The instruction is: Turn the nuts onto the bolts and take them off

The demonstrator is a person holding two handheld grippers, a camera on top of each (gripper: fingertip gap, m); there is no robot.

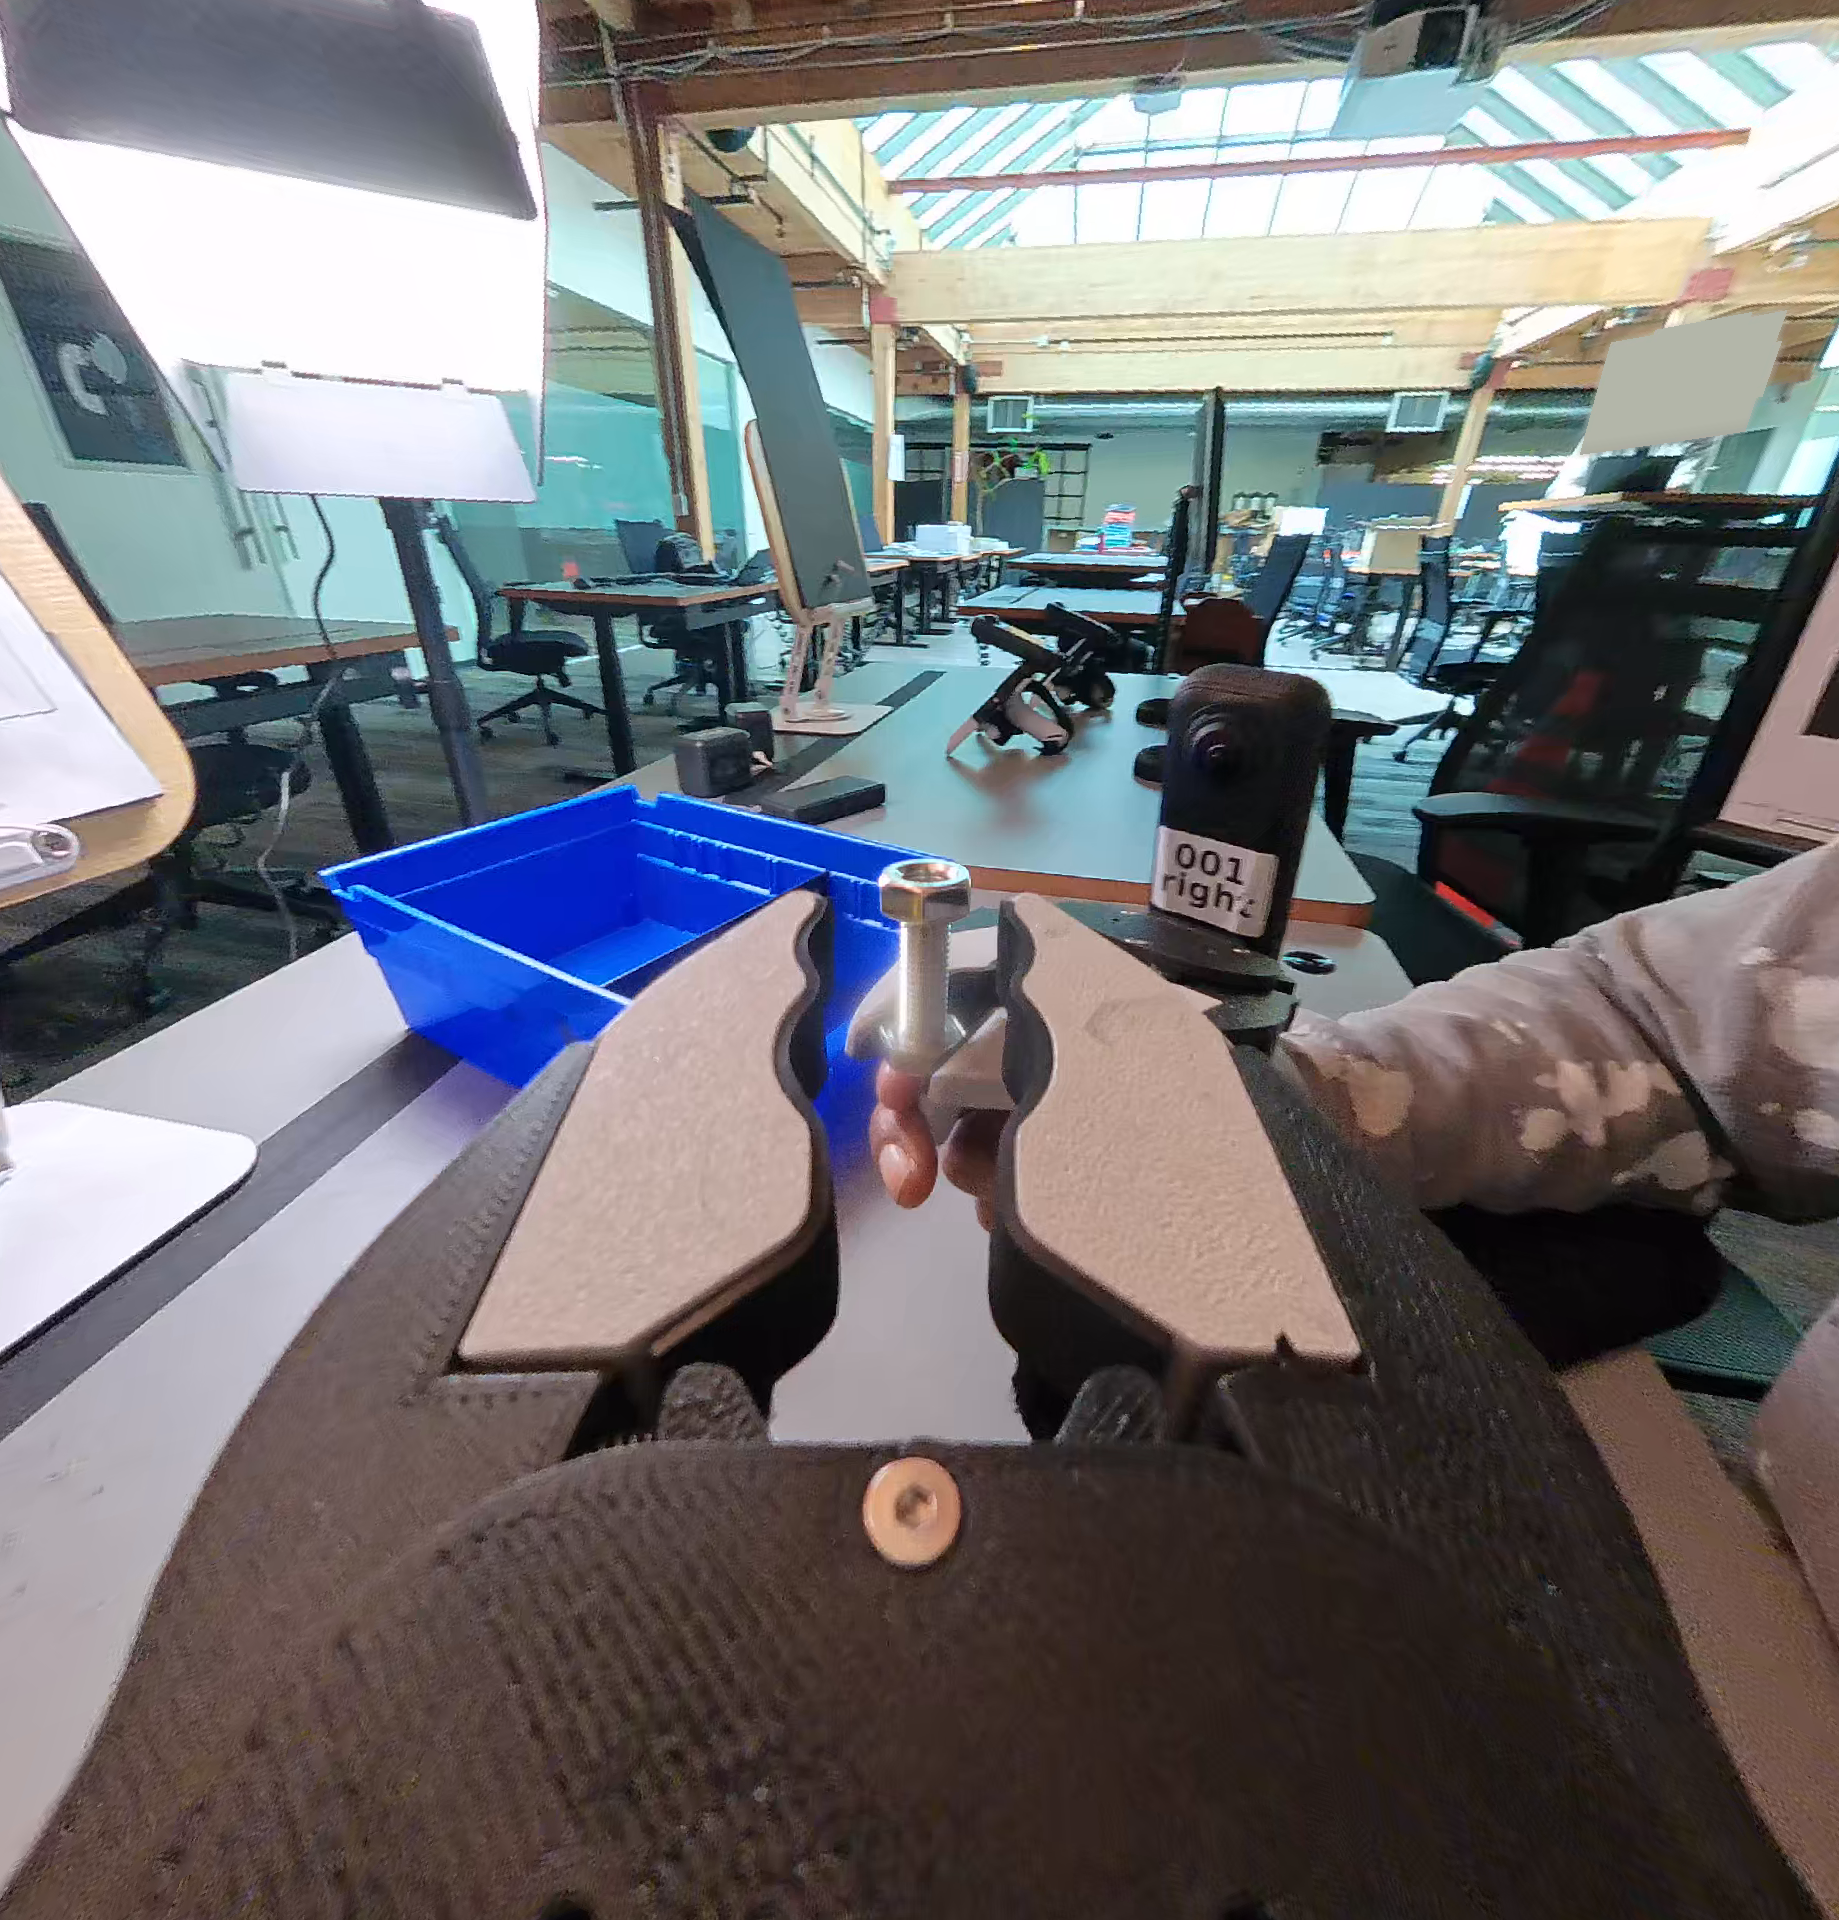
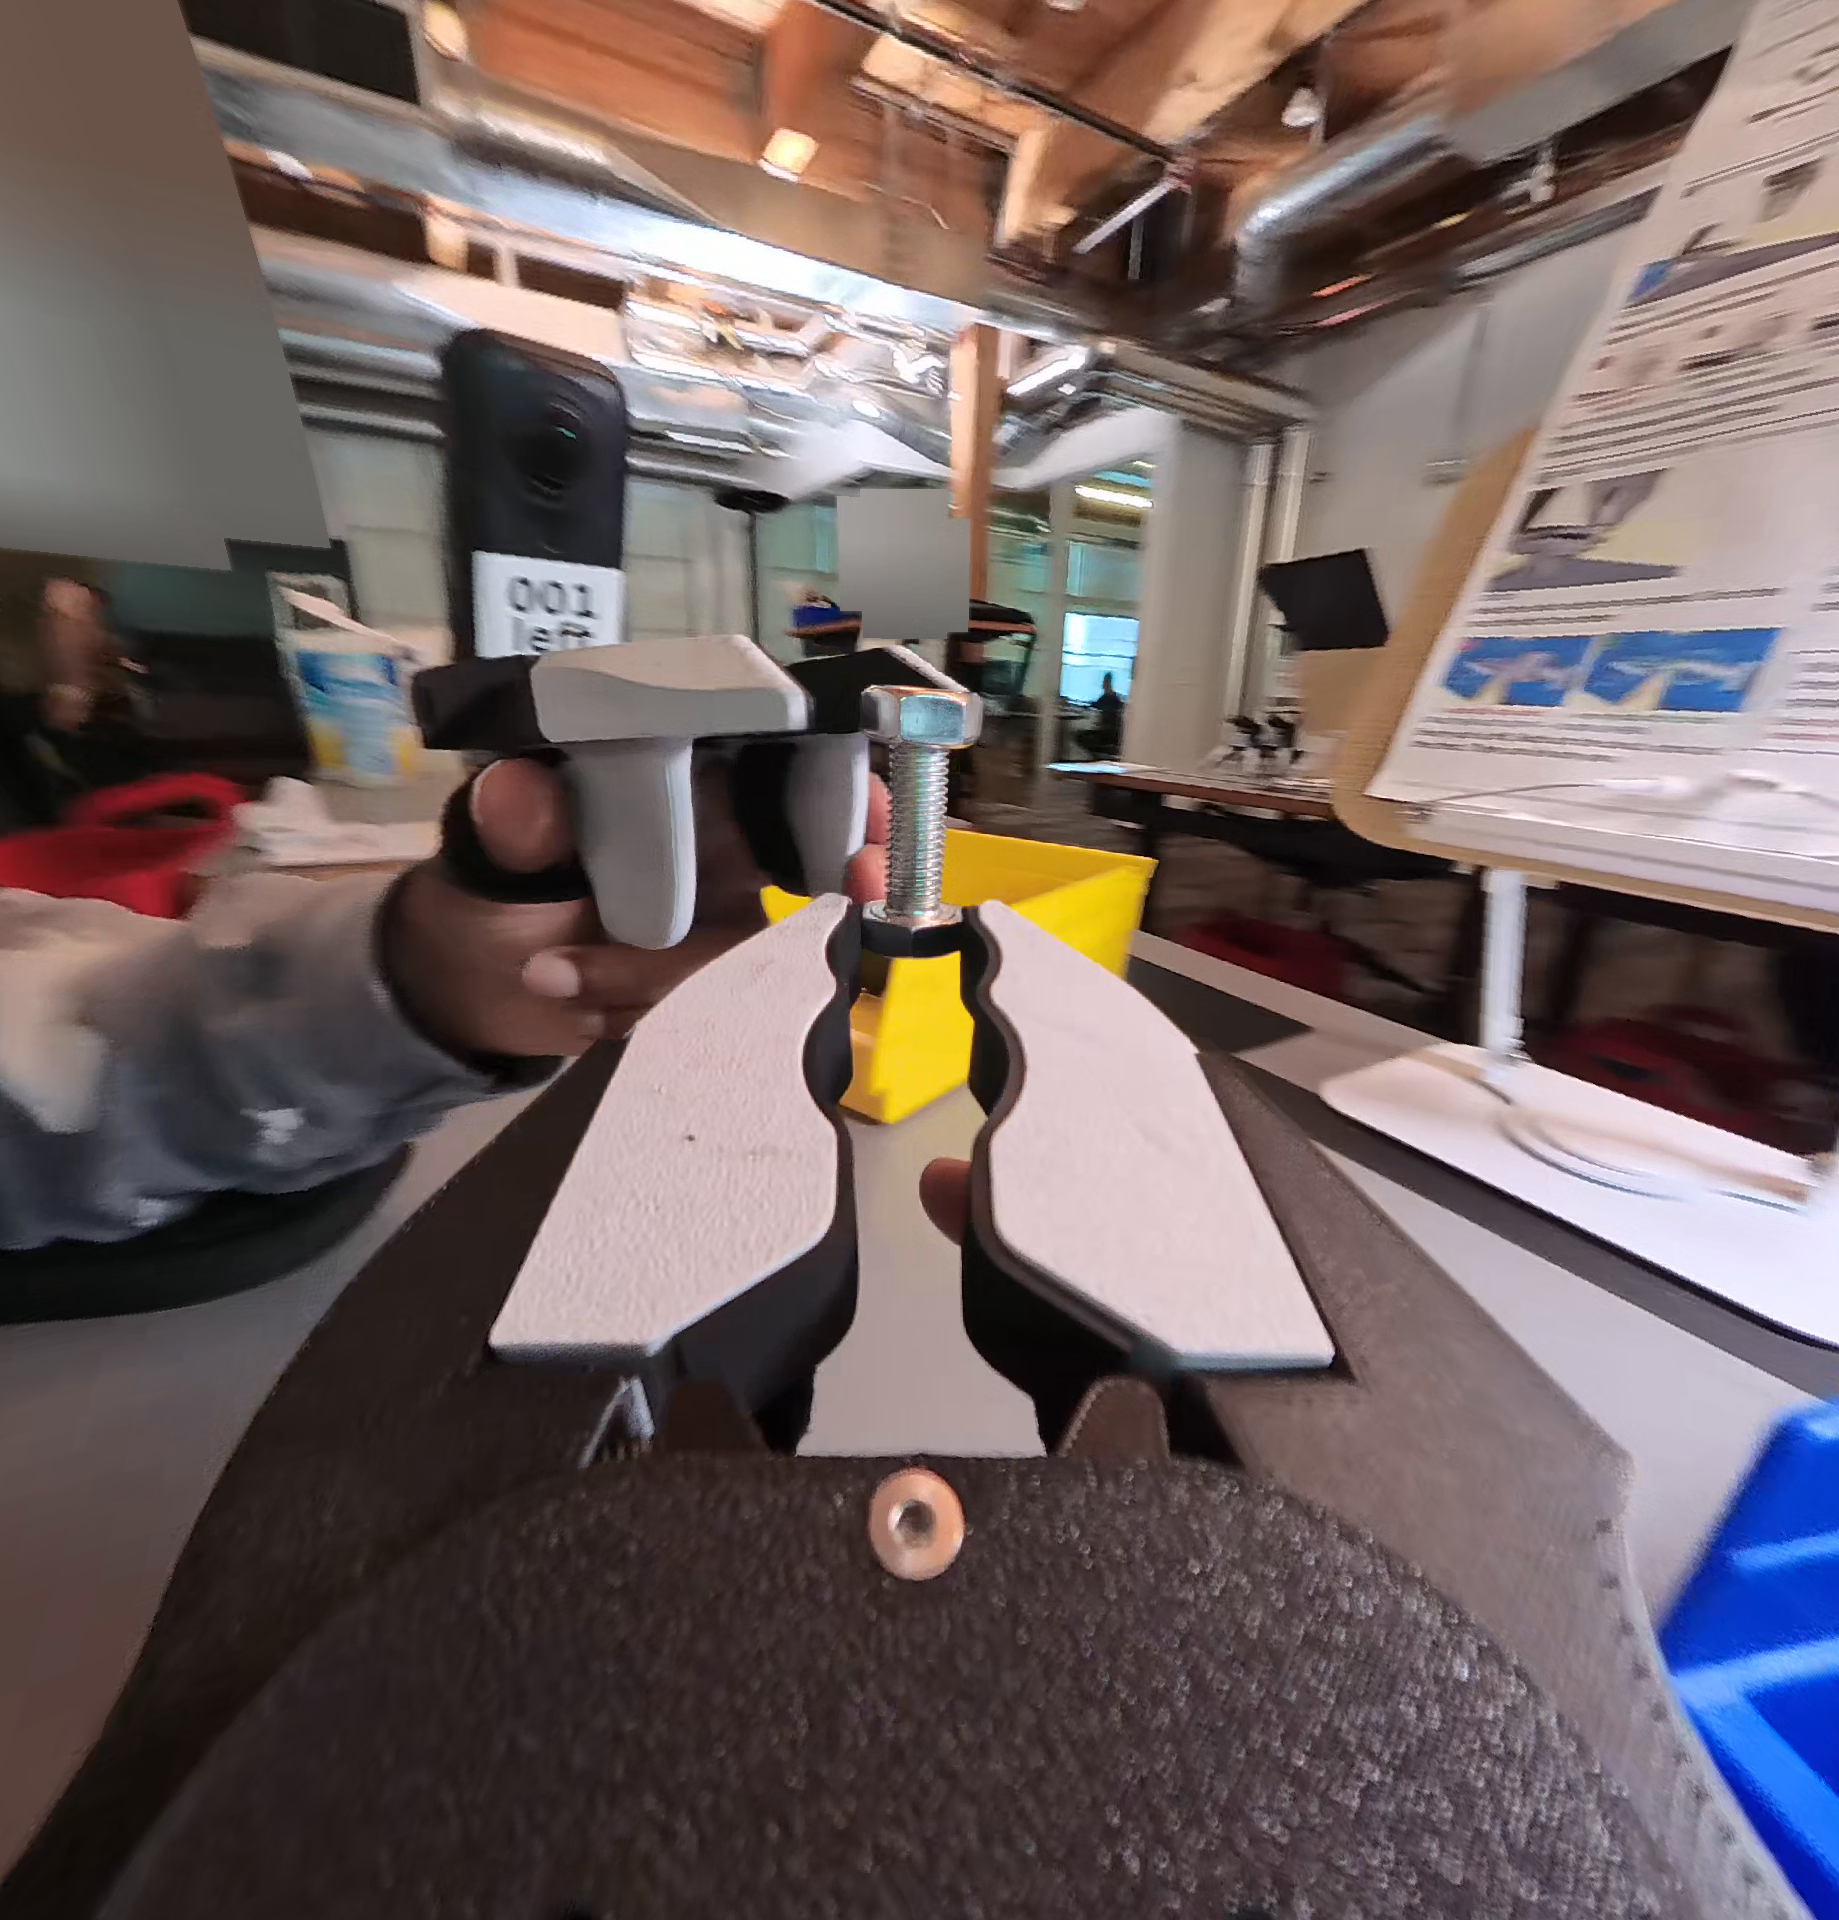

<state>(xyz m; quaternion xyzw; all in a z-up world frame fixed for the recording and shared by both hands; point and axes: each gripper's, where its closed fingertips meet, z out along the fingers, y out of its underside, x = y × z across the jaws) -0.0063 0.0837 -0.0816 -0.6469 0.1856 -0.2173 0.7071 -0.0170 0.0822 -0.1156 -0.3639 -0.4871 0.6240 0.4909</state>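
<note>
One bolt [image 2: 913,805] upright, head up, between both grippers. Right gripper [image 2: 910,925] clamped on nut [image 2: 907,921] at shank's lower end. Left gripper [image 1: 910,920] fingers apart, flanking bolt head; contact unclear. Blue bin [image 1: 541,935] at 10 o'clock, yellow bin [image 2: 1040,904] at 1 o'clock behind bolt.

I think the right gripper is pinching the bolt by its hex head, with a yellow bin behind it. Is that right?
Not quite. The right wrist view shows the right gripper pinching the nut at the lower end of the upright bolt. The hex head is at the top. The yellow bin is indeed behind it.
</note>
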